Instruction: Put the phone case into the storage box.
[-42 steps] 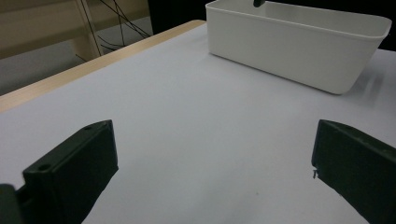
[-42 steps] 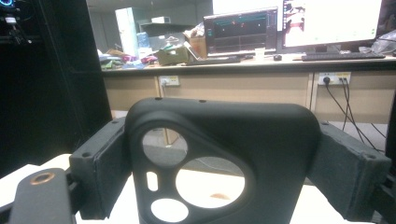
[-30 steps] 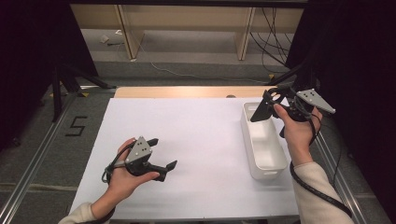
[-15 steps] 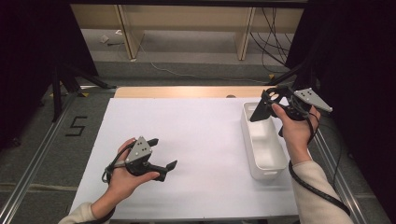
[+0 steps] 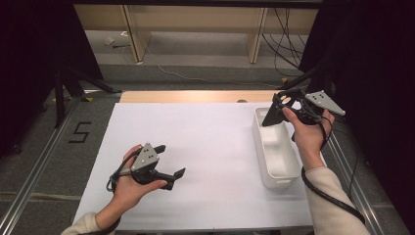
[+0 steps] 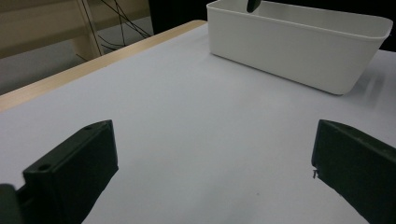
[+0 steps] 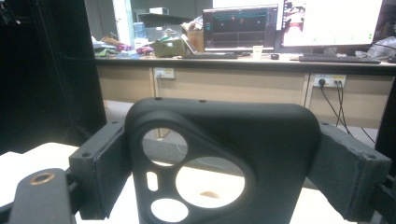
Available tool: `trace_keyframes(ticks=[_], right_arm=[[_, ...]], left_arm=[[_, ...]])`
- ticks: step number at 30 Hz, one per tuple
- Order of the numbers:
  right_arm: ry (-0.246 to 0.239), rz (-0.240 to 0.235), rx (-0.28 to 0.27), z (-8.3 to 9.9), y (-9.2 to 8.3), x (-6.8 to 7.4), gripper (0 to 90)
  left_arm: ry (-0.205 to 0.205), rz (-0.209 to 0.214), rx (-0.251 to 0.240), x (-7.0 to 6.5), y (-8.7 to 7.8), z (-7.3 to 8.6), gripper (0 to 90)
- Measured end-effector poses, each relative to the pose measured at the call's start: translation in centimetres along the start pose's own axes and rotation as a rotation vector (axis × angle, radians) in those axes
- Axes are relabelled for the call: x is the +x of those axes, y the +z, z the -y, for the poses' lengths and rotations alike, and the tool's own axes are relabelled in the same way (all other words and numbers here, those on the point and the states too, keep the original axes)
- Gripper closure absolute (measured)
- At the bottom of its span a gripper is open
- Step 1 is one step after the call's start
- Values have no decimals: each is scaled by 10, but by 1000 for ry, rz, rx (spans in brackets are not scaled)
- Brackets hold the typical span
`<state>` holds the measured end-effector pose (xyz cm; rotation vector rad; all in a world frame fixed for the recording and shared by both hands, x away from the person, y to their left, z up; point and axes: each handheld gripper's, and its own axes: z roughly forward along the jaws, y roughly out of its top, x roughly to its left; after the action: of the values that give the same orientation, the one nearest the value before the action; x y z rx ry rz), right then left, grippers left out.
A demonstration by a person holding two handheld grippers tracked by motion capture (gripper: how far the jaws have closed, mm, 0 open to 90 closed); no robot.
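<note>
My right gripper (image 5: 279, 108) clamps black phone case (image 7: 224, 158) above white bin (image 5: 276, 161) at 3 o'clock (far end); left gripper (image 5: 169, 161) wide apart, empty, 7 o'clock on table (image 5: 215, 142)

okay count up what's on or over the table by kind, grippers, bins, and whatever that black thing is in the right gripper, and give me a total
Grippers: 2, the left gripper and the right gripper
White bins: 1, the white bin
Black phone cases: 1, the black phone case, clamped between the right gripper's jaws above the bin
Total: 4
</note>
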<state>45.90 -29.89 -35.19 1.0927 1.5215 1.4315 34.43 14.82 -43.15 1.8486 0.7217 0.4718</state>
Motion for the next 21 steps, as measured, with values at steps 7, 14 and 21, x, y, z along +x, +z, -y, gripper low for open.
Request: trace_keyframes(ticks=[7, 14, 21], right_arm=[[-2, 3, 3, 1, 2, -1, 153], [-9, 7, 8, 0, 4, -1, 153], [-14, 8, 13, 2, 6, -1, 153]], left_arm=[[0, -1, 0, 0, 0, 0, 0], [0, 0, -1, 0, 0, 0, 0], [1, -1, -1, 0, 0, 0, 0]])
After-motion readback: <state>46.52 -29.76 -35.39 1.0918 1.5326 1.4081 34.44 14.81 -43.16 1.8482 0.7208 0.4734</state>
